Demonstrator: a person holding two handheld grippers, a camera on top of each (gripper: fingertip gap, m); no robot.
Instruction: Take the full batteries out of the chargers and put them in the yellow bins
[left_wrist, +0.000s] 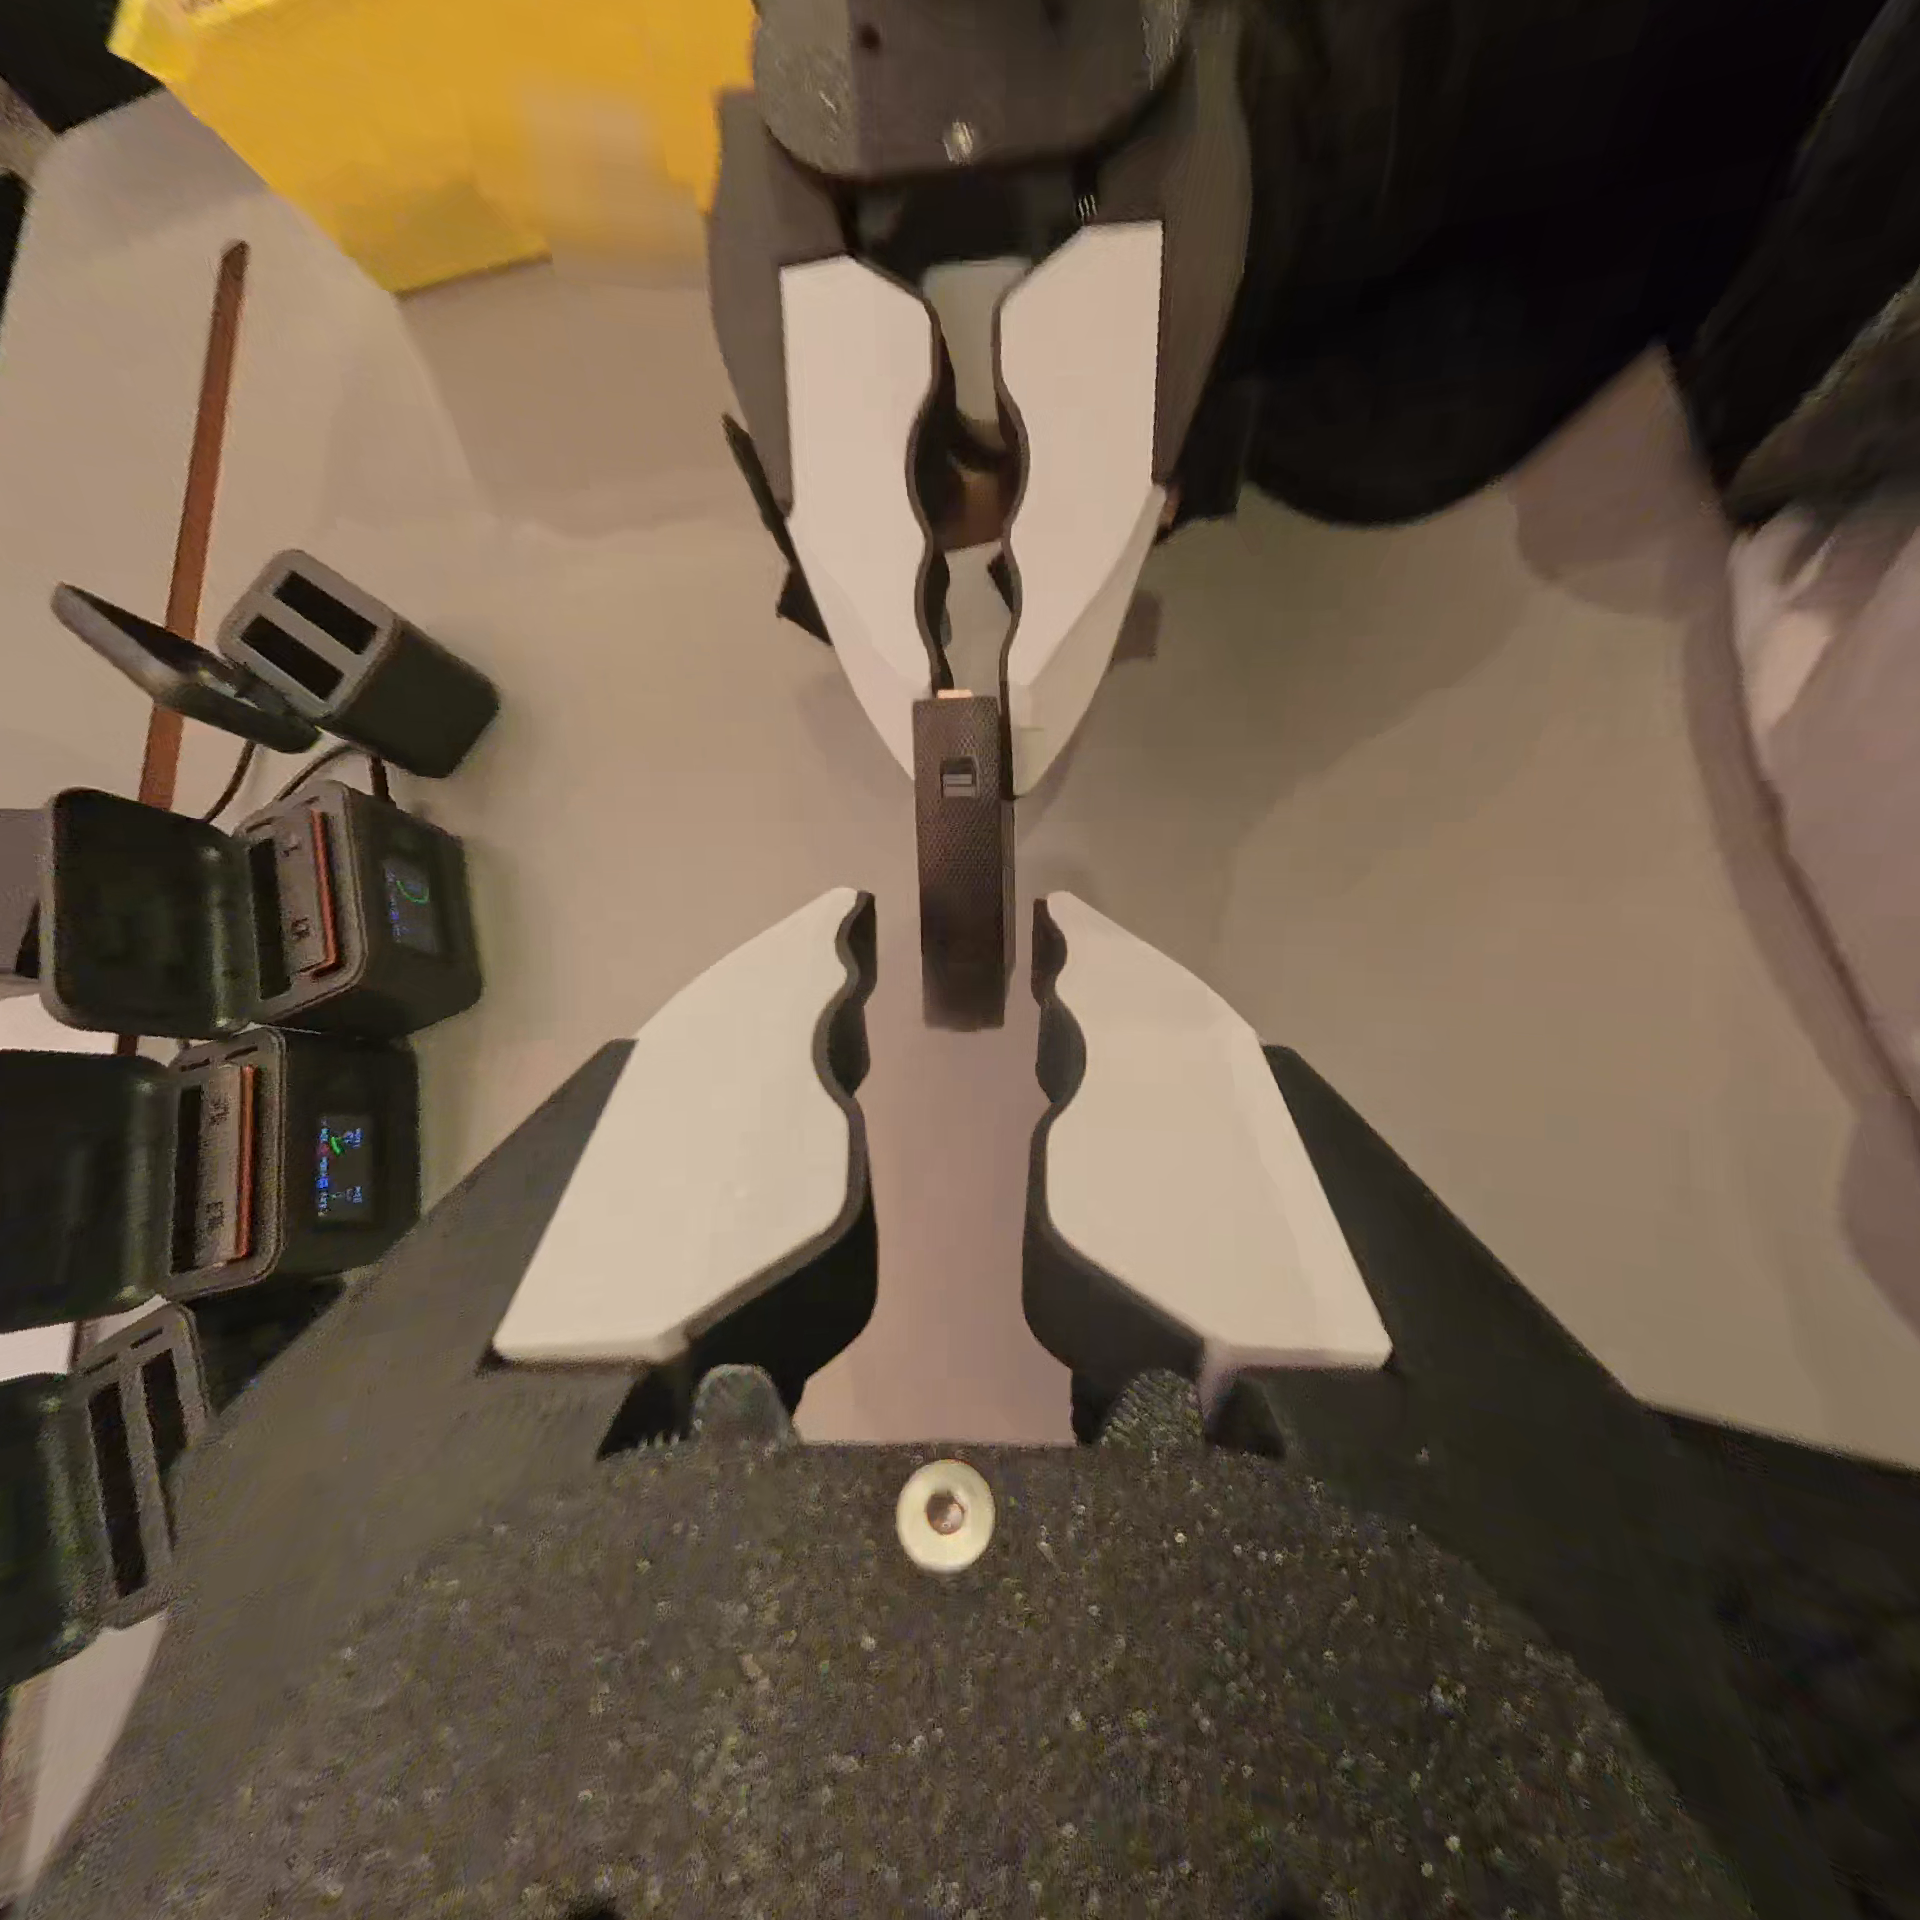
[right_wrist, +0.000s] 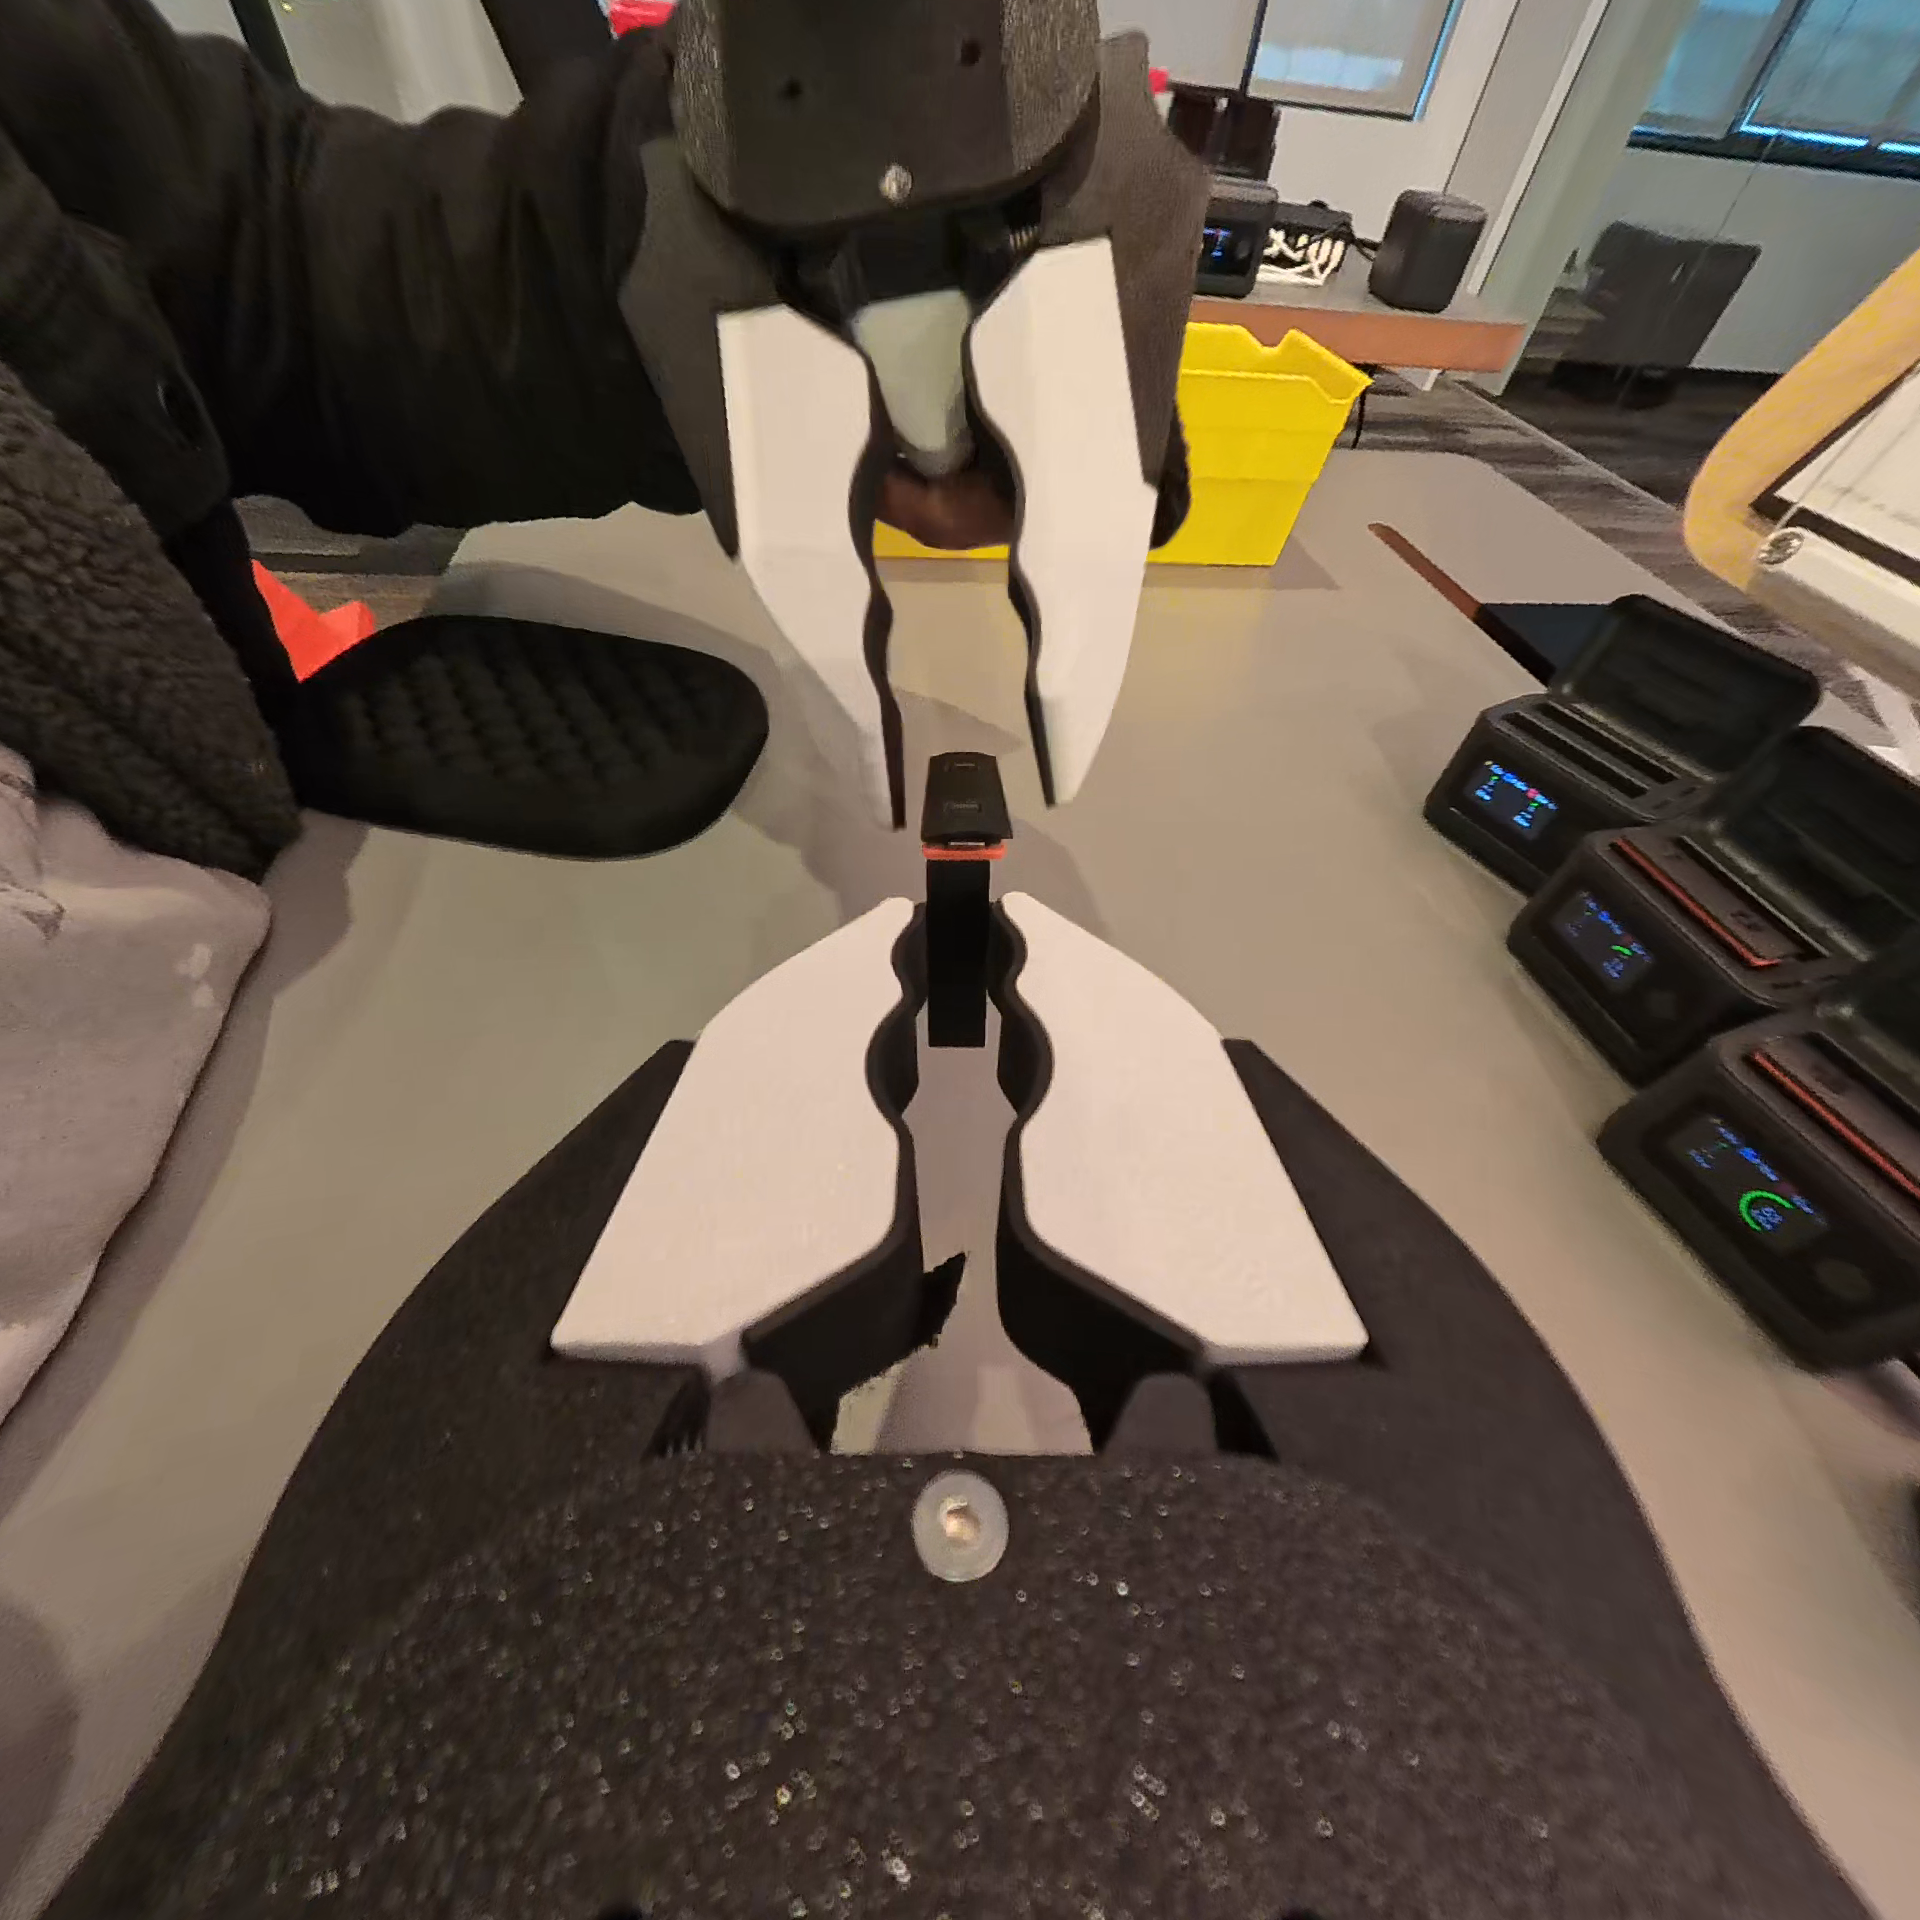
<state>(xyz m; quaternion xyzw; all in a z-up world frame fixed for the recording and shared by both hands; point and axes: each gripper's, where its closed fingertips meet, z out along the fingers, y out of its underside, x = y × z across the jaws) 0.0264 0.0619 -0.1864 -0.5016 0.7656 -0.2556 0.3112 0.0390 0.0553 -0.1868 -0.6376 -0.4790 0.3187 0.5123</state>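
Right tongs (right_wrist: 956, 935) pinch the battery (right_wrist: 956, 966) by its flat sides; left tongs (left_wrist: 951, 935) spread. Battery judged rigid, light, smooth; grip mid-body.

1. The right hand-held gripper (right_wrist: 956, 914) fills the lower centre of its own view, white fingers (right_wrist: 769, 1143) drawn close with a dark flat piece pinched between the tips.
2. The left hand-held gripper (left_wrist: 954, 914) sits at lower centre of its view, fingers (left_wrist: 717, 1132) parted, touching nothing.
3. Each gripper faces the other, tip to tip, at upper centre of the opposite view.
4. A dark sleeve (right_wrist: 416, 312) runs behind the left gripper, upper left.
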